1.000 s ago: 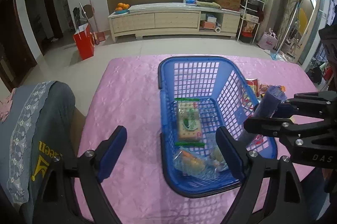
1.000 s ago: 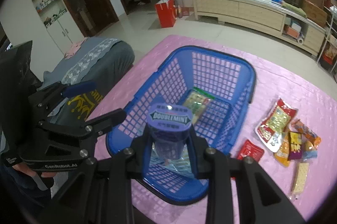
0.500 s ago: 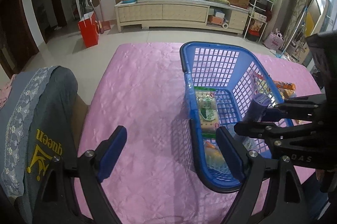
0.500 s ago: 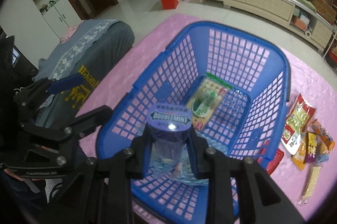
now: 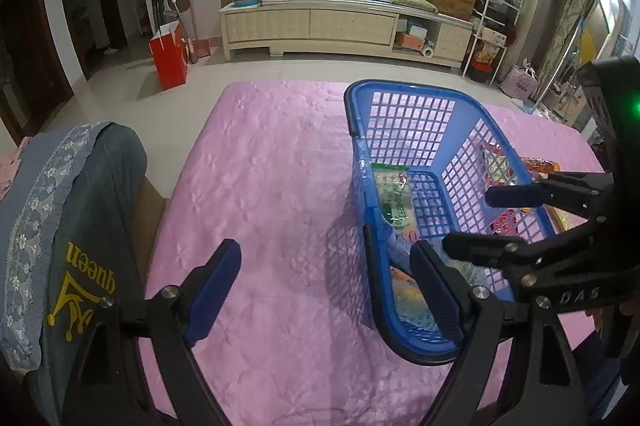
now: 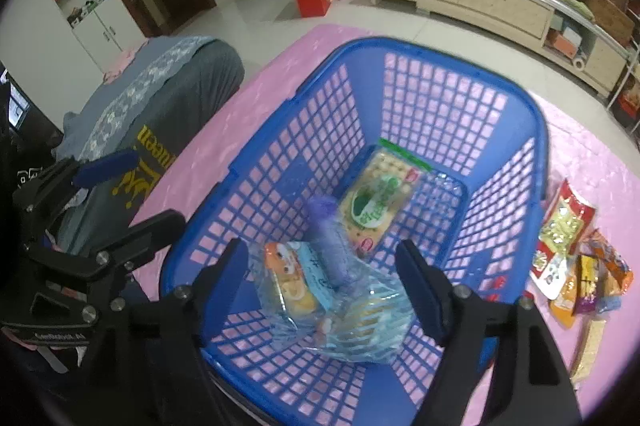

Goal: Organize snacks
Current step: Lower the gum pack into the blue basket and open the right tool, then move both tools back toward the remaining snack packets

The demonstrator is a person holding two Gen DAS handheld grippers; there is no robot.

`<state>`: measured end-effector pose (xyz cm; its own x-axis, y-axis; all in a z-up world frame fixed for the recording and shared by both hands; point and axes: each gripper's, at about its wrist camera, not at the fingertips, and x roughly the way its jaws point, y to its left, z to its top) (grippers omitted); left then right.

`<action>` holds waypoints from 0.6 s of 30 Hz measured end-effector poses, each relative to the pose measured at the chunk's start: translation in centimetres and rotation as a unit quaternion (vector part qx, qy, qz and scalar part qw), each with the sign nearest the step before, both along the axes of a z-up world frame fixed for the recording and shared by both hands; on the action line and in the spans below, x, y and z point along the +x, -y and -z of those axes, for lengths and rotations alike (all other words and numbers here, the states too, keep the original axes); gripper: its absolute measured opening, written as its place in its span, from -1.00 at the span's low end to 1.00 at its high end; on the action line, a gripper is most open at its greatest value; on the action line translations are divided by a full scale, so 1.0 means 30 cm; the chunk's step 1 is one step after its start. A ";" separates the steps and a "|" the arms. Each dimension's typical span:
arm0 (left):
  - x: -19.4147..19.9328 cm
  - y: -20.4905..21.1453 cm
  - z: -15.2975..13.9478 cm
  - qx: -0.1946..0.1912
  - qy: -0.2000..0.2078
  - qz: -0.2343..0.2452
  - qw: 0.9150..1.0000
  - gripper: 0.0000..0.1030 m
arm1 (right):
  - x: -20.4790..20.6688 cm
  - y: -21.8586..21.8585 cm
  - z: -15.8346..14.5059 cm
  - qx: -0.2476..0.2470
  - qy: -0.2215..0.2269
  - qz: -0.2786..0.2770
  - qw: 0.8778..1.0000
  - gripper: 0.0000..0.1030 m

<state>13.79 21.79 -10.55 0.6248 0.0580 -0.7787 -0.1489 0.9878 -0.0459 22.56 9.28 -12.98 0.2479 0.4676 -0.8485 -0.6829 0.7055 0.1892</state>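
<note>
A blue plastic basket (image 6: 516,113) stands on the pink tablecloth; it also shows in the left wrist view (image 5: 400,87). Inside lie a green cracker pack (image 6: 376,199), a clear bag of snacks (image 6: 320,302) and a purple gum bottle (image 6: 330,240), blurred and lying on the bag. My right gripper (image 6: 324,286) is open above the basket's near end, holding nothing. It also shows in the left wrist view (image 5: 480,222). My left gripper (image 5: 324,286) is open and empty over the cloth left of the basket.
Several loose snack packets (image 6: 572,250) lie on the cloth right of the basket. A grey cloth-covered chair (image 5: 60,226) stands at the table's left edge. A cabinet (image 5: 344,23) and a red bag (image 5: 168,53) stand far behind.
My right gripper opened and let go of the purple gum bottle, which dropped into the basket. My left gripper drifted left, away from the basket.
</note>
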 end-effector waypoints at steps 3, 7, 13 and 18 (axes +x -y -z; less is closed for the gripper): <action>-0.009 0.018 -0.019 0.004 0.005 0.004 1.000 0.65 | -0.004 0.037 -0.027 0.004 0.009 0.009 1.000 0.58; -0.018 0.065 -0.049 0.007 0.011 0.014 1.000 0.65 | -0.020 0.091 -0.069 0.004 0.025 0.022 0.999 0.58; -0.031 0.163 -0.095 0.011 0.022 0.035 0.999 0.65 | -0.042 0.203 -0.135 0.012 0.041 0.043 0.998 0.58; -0.040 0.257 -0.138 0.024 0.031 0.057 0.998 0.65 | -0.072 0.311 -0.187 0.019 0.057 0.066 0.996 0.58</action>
